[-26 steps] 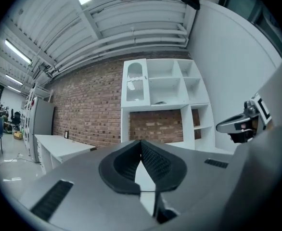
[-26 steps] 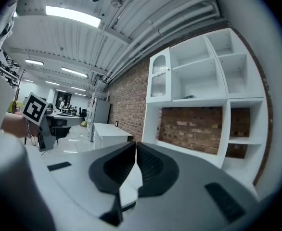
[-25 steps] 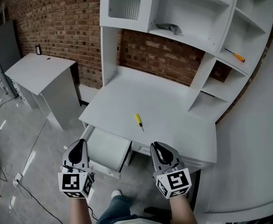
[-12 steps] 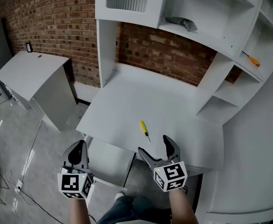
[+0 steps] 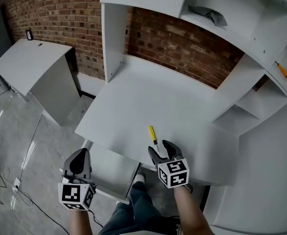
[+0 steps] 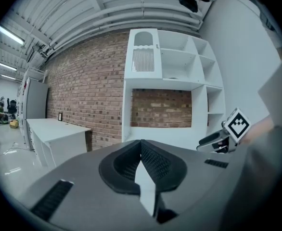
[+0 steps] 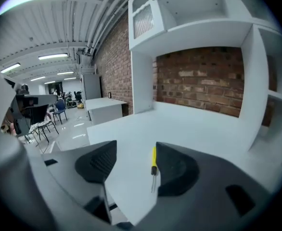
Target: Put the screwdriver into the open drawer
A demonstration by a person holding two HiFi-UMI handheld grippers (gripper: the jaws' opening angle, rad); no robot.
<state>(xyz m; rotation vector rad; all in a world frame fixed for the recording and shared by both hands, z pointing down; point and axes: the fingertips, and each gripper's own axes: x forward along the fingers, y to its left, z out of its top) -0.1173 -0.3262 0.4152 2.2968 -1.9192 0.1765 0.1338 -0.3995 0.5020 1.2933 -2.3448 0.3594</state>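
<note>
A small yellow-handled screwdriver (image 5: 153, 133) lies on the white desk (image 5: 148, 106) near its front edge. My right gripper (image 5: 159, 150) is just short of it, over the desk edge. In the right gripper view the screwdriver (image 7: 154, 160) lies between the jaws, close to the right finger (image 7: 177, 170) and not pressed; the jaws of this right gripper (image 7: 134, 150) are closing. The open drawer (image 5: 109, 165) sticks out below the desk front. My left gripper (image 5: 80, 156) hovers at the drawer's left, and its view shows the left gripper (image 6: 141, 146) shut on nothing.
The desk has a hutch of white shelves over a brick back wall. An orange-handled screwdriver (image 5: 281, 70) lies on a right shelf and a grey cloth (image 5: 209, 13) on an upper one. A white cabinet (image 5: 35, 72) stands to the left, with cables on the floor.
My right gripper went from shut to open and moved forward and down over the desk edge until the screwdriver lies between its jaws. The left gripper shifted only a little.
</note>
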